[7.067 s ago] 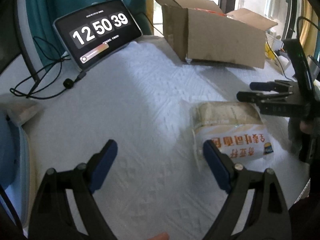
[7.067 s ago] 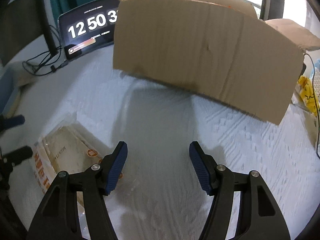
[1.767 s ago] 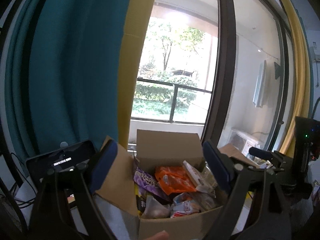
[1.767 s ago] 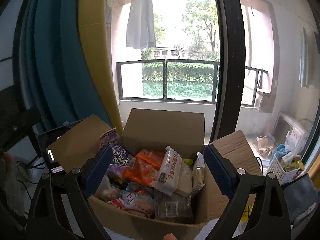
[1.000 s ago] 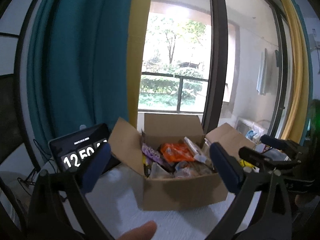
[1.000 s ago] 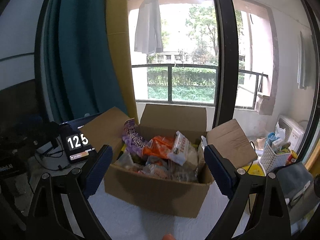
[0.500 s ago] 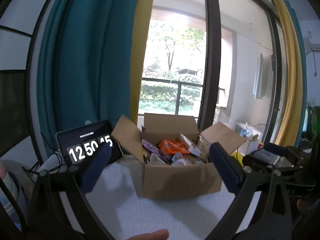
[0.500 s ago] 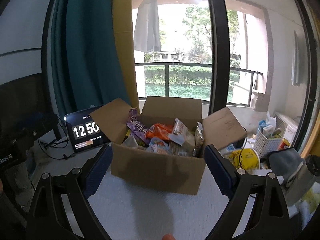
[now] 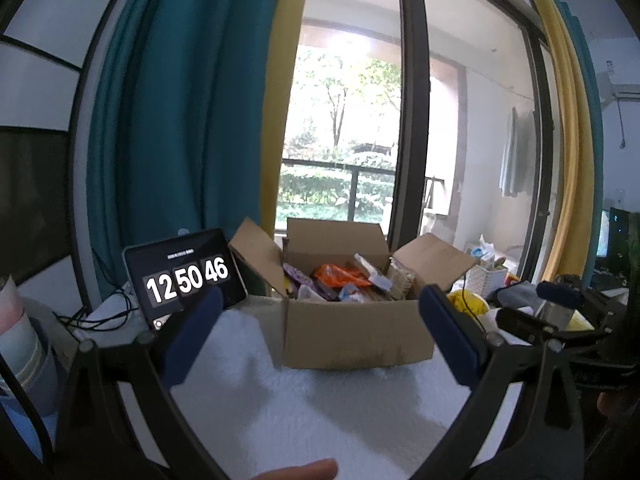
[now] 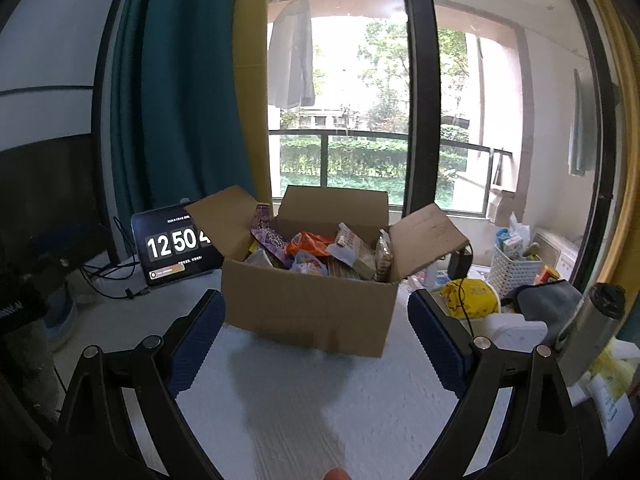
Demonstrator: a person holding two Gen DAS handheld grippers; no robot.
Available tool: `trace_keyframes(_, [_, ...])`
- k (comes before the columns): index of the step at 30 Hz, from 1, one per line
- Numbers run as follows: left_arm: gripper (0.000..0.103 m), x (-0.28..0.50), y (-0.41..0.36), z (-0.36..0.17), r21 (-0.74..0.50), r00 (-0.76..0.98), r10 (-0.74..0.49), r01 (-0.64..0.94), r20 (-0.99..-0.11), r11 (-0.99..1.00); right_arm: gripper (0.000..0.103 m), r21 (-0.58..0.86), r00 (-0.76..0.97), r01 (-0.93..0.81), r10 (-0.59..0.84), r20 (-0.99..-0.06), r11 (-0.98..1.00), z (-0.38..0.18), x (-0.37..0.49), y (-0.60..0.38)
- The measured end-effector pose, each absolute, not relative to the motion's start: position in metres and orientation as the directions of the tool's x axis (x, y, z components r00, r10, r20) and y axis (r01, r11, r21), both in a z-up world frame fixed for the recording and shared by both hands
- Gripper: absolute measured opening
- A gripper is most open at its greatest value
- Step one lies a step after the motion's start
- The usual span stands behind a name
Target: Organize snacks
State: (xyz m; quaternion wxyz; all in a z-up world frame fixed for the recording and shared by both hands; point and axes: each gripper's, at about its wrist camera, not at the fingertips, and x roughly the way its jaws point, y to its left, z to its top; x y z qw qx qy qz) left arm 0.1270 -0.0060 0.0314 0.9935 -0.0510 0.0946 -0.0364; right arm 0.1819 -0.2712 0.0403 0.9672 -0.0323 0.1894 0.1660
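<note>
Snacks (image 10: pixel 316 254) fill the open cardboard box (image 10: pixel 312 304) on the tabletop (image 10: pixel 304 400). Left gripper (image 9: pixel 320 338) and right gripper (image 10: pixel 316 340) hang back, jaws wide, empty. No loose packets visible; task appears near complete.

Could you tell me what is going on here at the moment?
A person holds a gripper in each hand, tidying snacks. The left gripper and right gripper are both open and empty, held back from the cardboard box on the white table. The box stands open, flaps out, full of snack packets. A tablet beside it reads 12:50:46. No snack is being held right now.
</note>
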Motion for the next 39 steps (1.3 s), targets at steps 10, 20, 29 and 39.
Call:
trace_keyframes(10, [0.1,0.093,-0.007,0.05,-0.101,0.986,-0.073,0.059,-0.148,0.993,0.094,-0.003,0.903,-0.294,0.277,-0.33,0.956,0.058,0.143,-0.289])
trace_keyframes(20, [0.1,0.074,-0.011,0.071,-0.093,0.993,-0.074,0.065,-0.094,0.994,0.094,-0.009,0.928,-0.274,0.262,-0.263,0.962,0.086,0.124,-0.299])
trace_keyframes(29, [0.1,0.078,-0.01,0.074,-0.096,0.993,-0.073,0.064,-0.091,0.993,0.094,-0.004,0.932,-0.264,0.254,-0.259,0.964,0.087,0.126,-0.301])
trace_keyframes(39, [0.1,0.078,-0.012,0.076,-0.094,0.993,-0.077,0.068,-0.092,0.993,0.094,-0.005,0.933,-0.26,0.25,-0.26,0.966,0.087,0.127,-0.303])
